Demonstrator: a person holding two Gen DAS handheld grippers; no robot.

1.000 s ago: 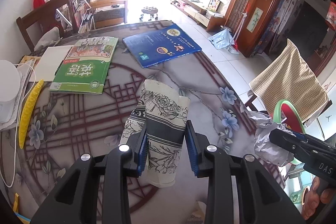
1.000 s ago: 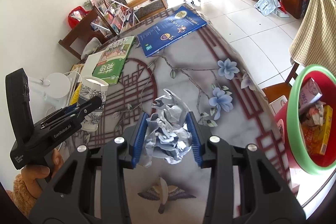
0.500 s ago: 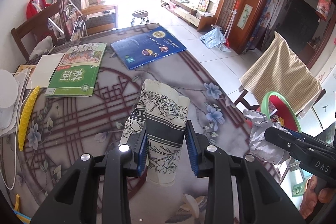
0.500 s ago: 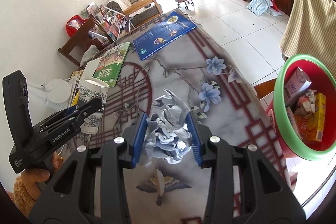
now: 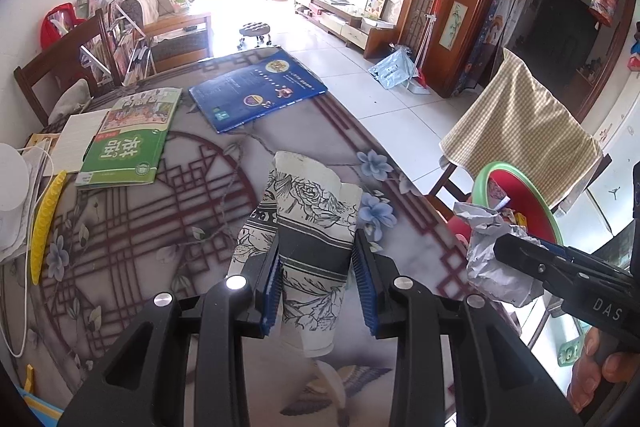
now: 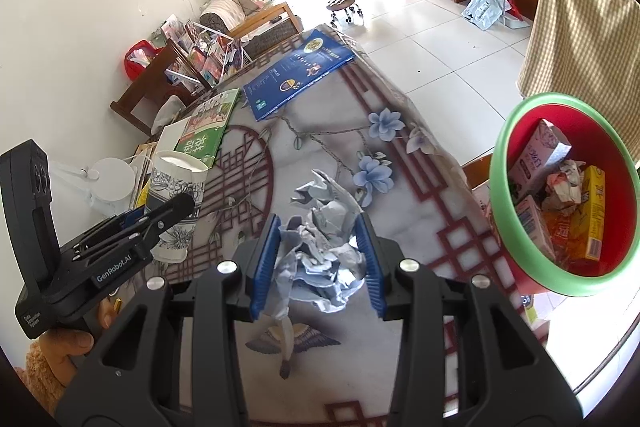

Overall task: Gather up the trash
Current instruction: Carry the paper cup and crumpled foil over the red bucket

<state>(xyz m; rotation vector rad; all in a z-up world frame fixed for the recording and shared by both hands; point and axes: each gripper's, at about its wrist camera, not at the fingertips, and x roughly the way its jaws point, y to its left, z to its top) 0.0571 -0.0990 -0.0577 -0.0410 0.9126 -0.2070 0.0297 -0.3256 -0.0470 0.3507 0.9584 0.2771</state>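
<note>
My left gripper (image 5: 318, 277) is shut on a squashed paper cup (image 5: 312, 227) with a black flower print, held above the table. The cup also shows in the right wrist view (image 6: 176, 203). My right gripper (image 6: 318, 261) is shut on a crumpled grey paper ball (image 6: 324, 247), also held above the table; the ball shows in the left wrist view (image 5: 492, 255). A red bin with a green rim (image 6: 500, 187) stands off the table's right edge and holds cartons and wrappers. It also shows in the left wrist view (image 5: 532, 191).
The patterned table (image 5: 160, 219) carries a green book (image 5: 128, 147), a blue book (image 5: 256, 95), a yellow strip (image 5: 46, 219) and a white object (image 5: 12, 183) at the left. A chair draped with a checked cloth (image 5: 516, 131) stands behind the bin.
Both grippers have moved up and to the right with their loads. The red bin now looks larger and closer in the right wrist view.
</note>
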